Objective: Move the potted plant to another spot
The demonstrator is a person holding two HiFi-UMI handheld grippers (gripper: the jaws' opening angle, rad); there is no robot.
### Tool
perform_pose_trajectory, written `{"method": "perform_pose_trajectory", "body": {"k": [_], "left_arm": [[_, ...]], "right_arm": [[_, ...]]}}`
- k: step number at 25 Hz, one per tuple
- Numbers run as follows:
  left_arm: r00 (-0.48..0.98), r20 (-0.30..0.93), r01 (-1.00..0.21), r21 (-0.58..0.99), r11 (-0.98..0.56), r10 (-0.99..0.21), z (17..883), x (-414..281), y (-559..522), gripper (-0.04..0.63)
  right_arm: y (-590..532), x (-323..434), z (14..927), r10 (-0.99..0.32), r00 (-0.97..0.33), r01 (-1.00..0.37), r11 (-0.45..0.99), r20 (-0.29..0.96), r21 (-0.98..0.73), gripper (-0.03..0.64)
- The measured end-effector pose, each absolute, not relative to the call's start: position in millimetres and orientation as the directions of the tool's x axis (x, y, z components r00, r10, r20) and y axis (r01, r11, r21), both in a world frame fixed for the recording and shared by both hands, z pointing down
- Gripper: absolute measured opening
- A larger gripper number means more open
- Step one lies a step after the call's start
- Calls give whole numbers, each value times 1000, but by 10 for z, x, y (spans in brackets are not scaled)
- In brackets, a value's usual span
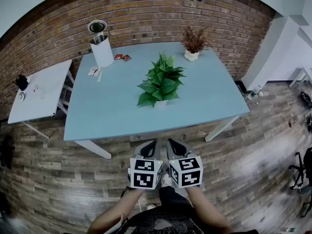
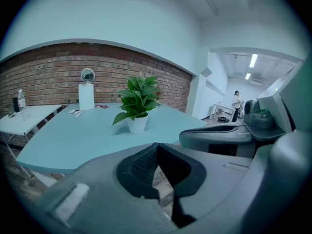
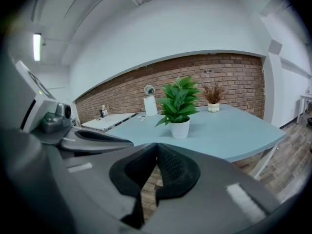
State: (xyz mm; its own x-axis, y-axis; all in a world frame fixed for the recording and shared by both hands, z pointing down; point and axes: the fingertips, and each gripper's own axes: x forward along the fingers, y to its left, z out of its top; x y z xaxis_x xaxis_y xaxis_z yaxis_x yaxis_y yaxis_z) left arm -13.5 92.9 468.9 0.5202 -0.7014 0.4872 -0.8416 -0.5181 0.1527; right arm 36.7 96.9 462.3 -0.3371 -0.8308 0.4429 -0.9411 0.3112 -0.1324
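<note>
The potted plant stands near the middle of the tabletop, upright in its small white pot and well apart from every edge. The leaves spread wider than the pot, so we judge that a grip has to come in low, under the foliage, on the pot wall itself.

The far edge carries the other things: a white cylinder with a round top near the far left corner, a few small red and white scraps just beside it, and a small dried plant near the far right corner. The near half of the tabletop is bare, which leaves us plenty of room for a new spot.

We hold both claws side by side off the near edge, over the wooden floor, and each points at the plant. The left claw is pressed together with nothing in it, and so is the right claw. Neither touches the tabletop or the pot. We read this as the approach: the plant is not yet taken, and a claw will have to spread before it can fit round the pot.
</note>
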Motion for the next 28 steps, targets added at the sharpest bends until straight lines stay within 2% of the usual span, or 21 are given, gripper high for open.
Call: {"method": "perform_pose_trajectory", "body": {"k": [28], "left_arm": [[378,562,-918,128,-374,-736,5008,72,-245,-3]], "right_arm": [[-315,624,4988,-760,-441,-893,425,478,-147,23]]}}
